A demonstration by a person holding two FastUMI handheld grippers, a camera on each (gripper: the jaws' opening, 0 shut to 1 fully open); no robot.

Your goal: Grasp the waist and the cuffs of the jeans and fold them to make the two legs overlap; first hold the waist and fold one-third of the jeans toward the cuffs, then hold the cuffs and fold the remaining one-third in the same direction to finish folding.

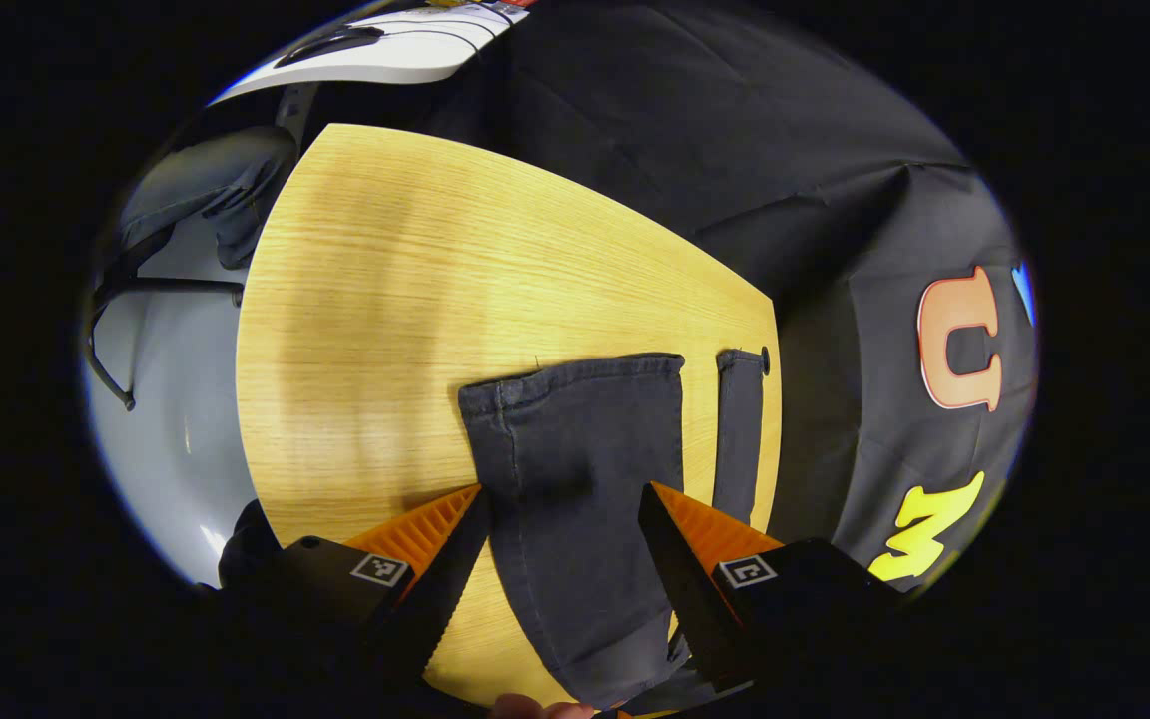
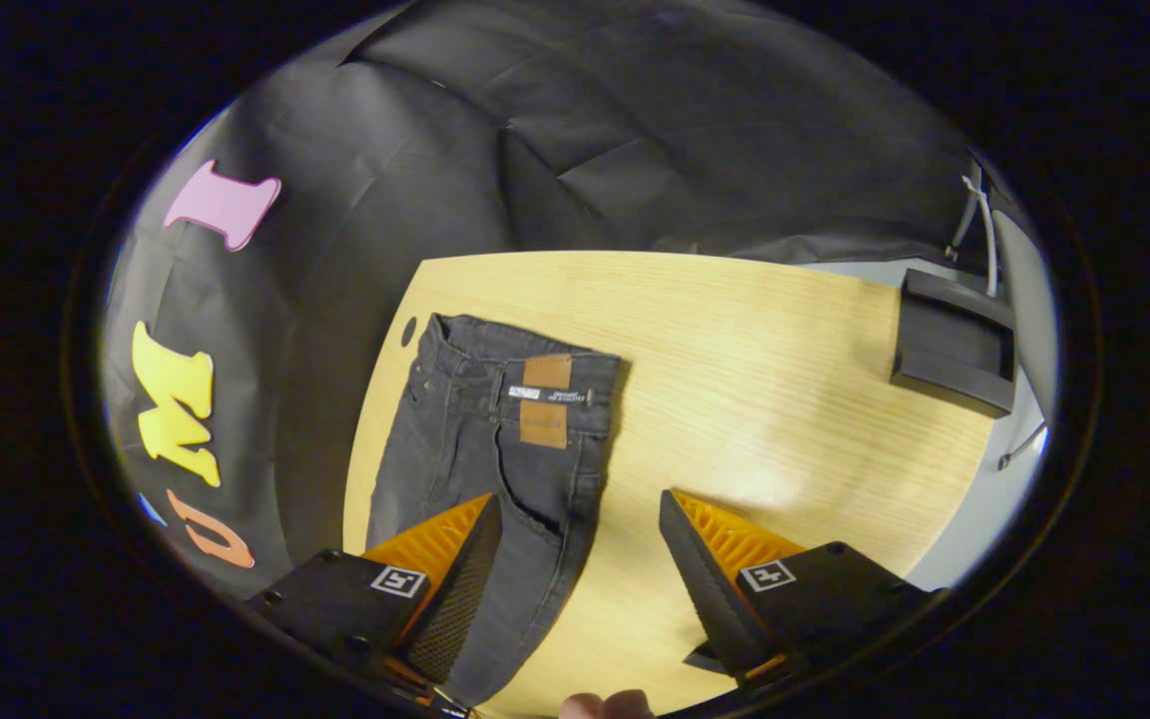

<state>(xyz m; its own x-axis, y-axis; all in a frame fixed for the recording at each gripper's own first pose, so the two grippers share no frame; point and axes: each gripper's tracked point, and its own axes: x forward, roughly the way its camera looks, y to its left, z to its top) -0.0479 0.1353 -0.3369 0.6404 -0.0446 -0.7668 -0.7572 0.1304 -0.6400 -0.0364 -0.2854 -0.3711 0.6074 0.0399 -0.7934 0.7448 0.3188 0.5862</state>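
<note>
Dark grey jeans lie flat on a wooden table (image 1: 385, 300). In the left gripper view the two cuffs point away from me: the wide leg (image 1: 575, 439) runs between my fingers, and the narrow edge of the other leg (image 1: 740, 429) lies to its right. My left gripper (image 1: 565, 504) is open above that wide leg. In the right gripper view the waist (image 2: 525, 384) with its brown patches lies ahead and left. My right gripper (image 2: 580, 514) is open, its left finger (image 2: 455, 559) over the jeans (image 2: 465, 469) and its right finger (image 2: 725, 564) over bare table (image 2: 755, 379).
A black box (image 2: 949, 345) sits past the table's far right corner in the right gripper view. A chair with dark cloth on it (image 1: 206, 200) stands beyond the table's left edge in the left gripper view. A fingertip (image 2: 605, 705) shows at the bottom edge.
</note>
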